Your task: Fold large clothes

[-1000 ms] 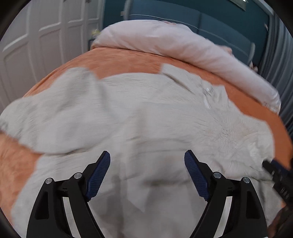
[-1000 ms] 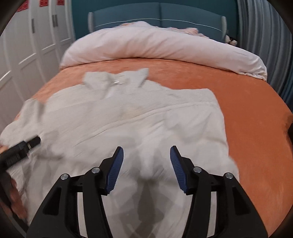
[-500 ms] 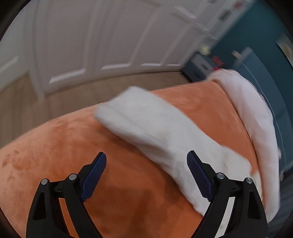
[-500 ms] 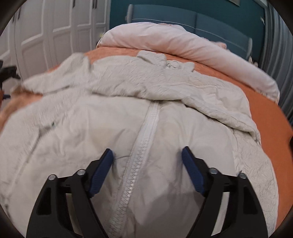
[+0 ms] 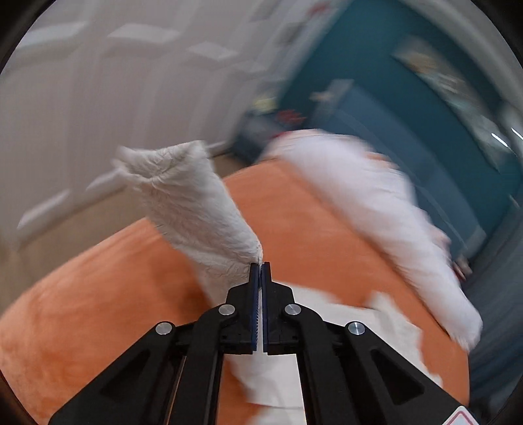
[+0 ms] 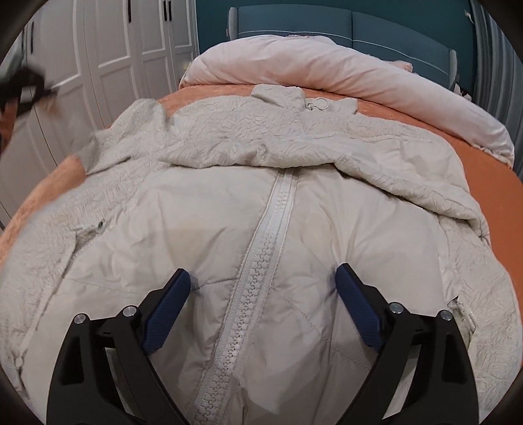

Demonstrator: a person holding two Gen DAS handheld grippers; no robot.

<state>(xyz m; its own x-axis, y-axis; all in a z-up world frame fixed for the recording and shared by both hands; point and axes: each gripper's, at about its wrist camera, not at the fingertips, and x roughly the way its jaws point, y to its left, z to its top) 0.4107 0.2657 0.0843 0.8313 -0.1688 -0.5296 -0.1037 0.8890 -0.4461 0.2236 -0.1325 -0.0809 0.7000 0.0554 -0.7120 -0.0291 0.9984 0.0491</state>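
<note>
A large off-white zip jacket (image 6: pixel 261 196) lies spread on an orange bedspread (image 6: pixel 483 183), lower half folded up so its smooth lining and zipper (image 6: pixel 261 248) face up. My right gripper (image 6: pixel 263 291) is open, its fingers pressing on the lining either side of the zipper. My left gripper (image 5: pixel 260 266) is shut on the jacket's sleeve (image 5: pixel 196 209) and holds it lifted above the bed; the cuff end sticks up. The left gripper shows blurred at the right wrist view's left edge (image 6: pixel 23 88).
A pale pink duvet (image 6: pixel 327 65) is bunched along the head of the bed before a teal headboard (image 6: pixel 359 19). White wardrobe doors (image 6: pixel 108 59) stand to the left. The orange bedspread (image 5: pixel 98 294) spreads below the lifted sleeve.
My left gripper swung left to the sleeve, closed on it and lifted it. My right gripper opened wider and settled low on the folded lining over the zipper.
</note>
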